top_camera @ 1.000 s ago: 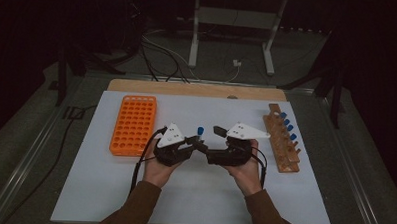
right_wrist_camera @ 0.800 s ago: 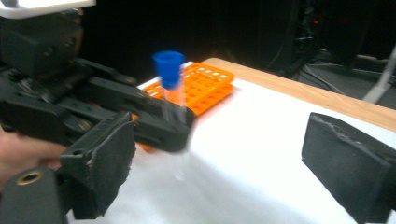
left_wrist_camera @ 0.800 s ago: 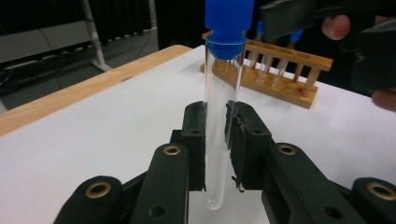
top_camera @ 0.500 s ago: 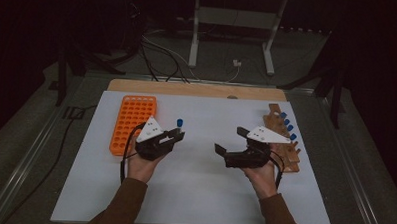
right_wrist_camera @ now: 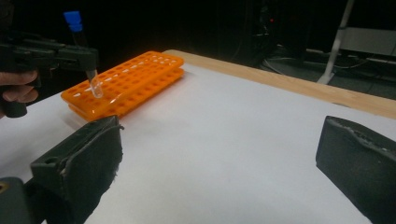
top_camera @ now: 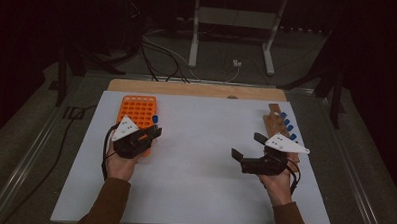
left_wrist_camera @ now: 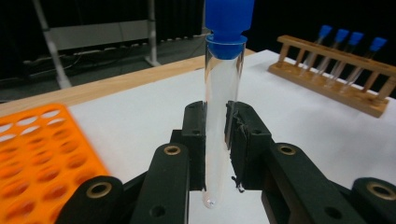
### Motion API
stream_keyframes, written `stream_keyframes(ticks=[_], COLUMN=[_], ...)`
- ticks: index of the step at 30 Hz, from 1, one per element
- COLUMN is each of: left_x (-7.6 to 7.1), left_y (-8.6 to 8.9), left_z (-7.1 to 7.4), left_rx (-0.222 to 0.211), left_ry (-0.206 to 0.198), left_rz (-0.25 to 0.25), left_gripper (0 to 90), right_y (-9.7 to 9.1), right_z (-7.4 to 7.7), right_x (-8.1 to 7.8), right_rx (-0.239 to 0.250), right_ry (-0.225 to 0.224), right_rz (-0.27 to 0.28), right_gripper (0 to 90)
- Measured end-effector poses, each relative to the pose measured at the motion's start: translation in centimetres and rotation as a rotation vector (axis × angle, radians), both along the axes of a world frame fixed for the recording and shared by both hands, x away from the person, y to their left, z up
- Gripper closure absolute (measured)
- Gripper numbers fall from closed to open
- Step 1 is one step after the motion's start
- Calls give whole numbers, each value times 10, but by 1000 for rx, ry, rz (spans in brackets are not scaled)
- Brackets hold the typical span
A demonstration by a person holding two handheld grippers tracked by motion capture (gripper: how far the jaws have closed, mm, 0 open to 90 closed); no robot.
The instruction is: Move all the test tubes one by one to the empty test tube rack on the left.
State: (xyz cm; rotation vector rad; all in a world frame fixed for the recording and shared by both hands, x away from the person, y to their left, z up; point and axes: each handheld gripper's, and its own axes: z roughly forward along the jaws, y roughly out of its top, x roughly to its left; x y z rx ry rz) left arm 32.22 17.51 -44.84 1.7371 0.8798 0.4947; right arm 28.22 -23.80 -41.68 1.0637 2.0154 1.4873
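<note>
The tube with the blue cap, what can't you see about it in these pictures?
- Top of the blue cap: cut off by the upper edge in the left gripper view.
- Middle of the tube: covered by the left tongs shut on it.
- High view: the tube is too small; only a blue speck beside the orange rack.
- Contents: the glass looks empty, but I cannot be sure.

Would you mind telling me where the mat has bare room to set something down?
The white mat is bare between the orange rack and the wooden rack, and along its near edge. Crowded: the left side near the left tool, and the right beside the right tool.
</note>
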Motion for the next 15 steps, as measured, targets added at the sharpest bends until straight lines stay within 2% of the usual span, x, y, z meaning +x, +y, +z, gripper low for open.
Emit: stream_keyframes(ticks=[3, 9, 15], left_x=[-1, -2, -3], left_y=[12, 26, 31], left_z=[-7, -15, -23], left_rx=[0, 1, 33], left_ry=[16, 37, 56], left_rz=[40, 91, 120], left_gripper=[780, 780, 780], right_y=[-5, -12, -16], right_z=[0, -2, -3], right_x=[-3, -5, -8], right_rx=[0, 3, 6], right_ry=[-2, -2, -5], right_rz=[-12, -24, -30], right_gripper=[5, 5, 5])
